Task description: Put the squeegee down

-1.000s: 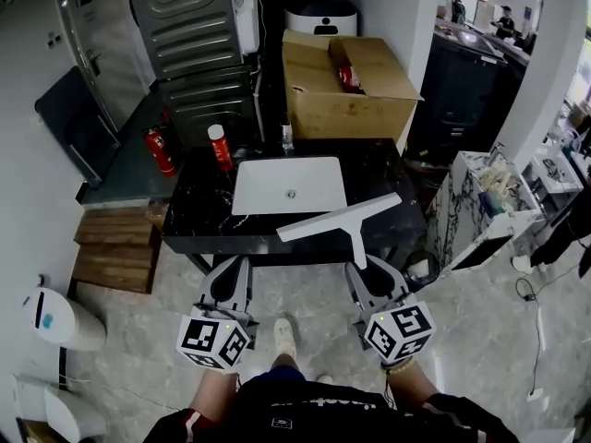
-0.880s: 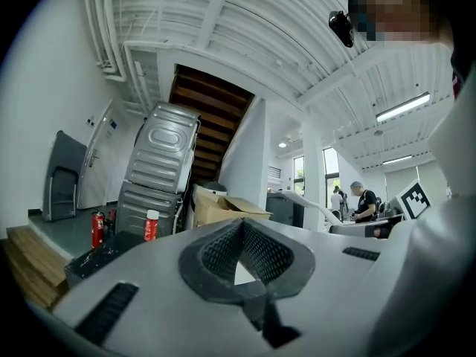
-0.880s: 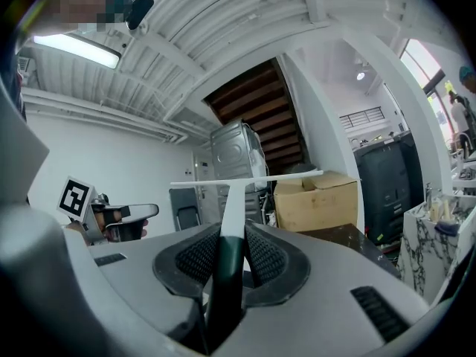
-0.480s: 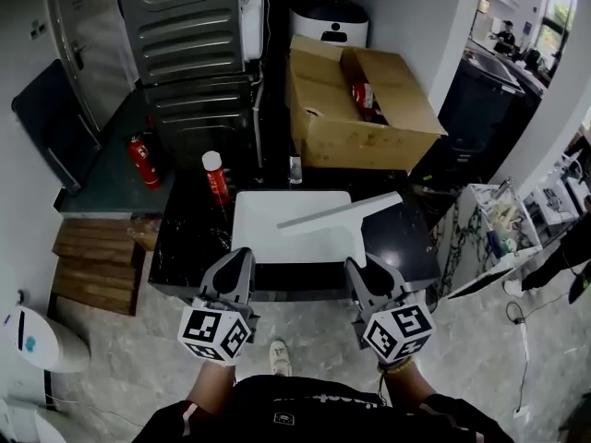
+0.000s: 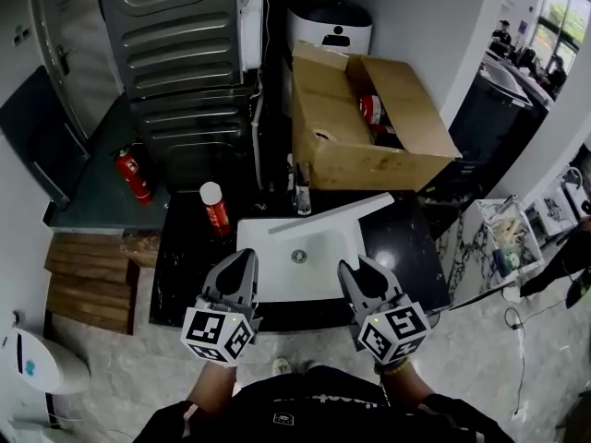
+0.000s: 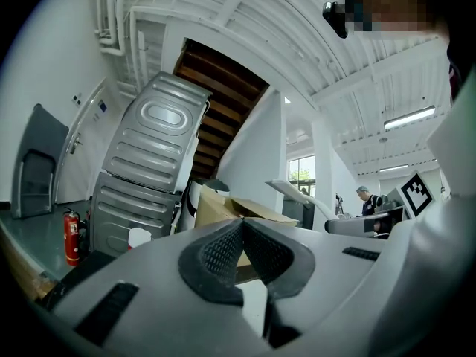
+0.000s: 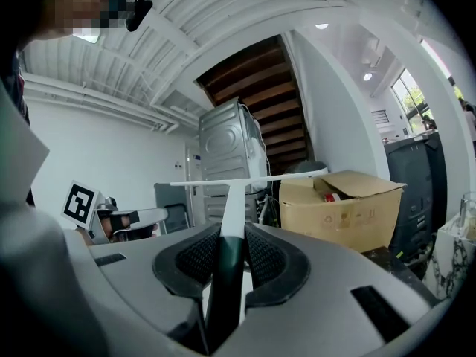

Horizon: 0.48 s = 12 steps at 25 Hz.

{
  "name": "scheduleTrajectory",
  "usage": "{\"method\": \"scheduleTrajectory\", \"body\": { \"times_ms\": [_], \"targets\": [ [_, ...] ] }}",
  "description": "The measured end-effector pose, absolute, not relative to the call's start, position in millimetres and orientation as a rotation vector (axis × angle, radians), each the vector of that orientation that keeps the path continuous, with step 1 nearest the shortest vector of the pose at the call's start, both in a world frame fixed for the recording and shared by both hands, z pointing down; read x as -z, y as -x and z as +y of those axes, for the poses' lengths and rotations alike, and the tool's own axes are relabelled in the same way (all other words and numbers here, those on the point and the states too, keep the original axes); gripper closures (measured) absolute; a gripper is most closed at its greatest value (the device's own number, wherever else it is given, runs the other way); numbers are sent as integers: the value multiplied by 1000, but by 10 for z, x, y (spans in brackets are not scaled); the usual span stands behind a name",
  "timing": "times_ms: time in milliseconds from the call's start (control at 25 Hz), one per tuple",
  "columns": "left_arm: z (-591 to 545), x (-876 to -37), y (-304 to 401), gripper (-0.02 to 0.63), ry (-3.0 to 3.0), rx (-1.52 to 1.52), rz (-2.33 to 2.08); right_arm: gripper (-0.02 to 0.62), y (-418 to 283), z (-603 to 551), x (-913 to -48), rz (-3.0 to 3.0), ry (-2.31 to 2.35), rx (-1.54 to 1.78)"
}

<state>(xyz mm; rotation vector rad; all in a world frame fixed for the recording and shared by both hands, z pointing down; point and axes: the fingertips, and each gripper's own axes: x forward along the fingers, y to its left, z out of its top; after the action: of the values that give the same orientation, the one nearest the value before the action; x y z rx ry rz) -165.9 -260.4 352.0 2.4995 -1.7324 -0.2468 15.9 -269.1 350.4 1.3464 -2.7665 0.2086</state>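
Our right gripper [image 5: 356, 268] pinches the squeegee [image 5: 331, 216] by its handle over the sink [image 5: 270, 264] in the worktop [image 5: 185, 257], not yet set down; our left gripper [image 5: 242, 262] is pressed together, empty.

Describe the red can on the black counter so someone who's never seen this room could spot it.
Find the black countertop with the white sink set into it. The red can stands upright on the counter just left of the sink's far corner. Unlike the red fire extinguisher farther left, it has a white cap.
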Motion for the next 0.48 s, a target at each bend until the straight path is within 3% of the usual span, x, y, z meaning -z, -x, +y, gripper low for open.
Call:
{"method": "scheduleTrajectory", "body": {
  "times_ms": [480],
  "targets": [
    [-3202,-3887,1770,592,-2355,140,-1839,474,51,-3437,-3927,-2765,-1156,-298]
  ]
}}
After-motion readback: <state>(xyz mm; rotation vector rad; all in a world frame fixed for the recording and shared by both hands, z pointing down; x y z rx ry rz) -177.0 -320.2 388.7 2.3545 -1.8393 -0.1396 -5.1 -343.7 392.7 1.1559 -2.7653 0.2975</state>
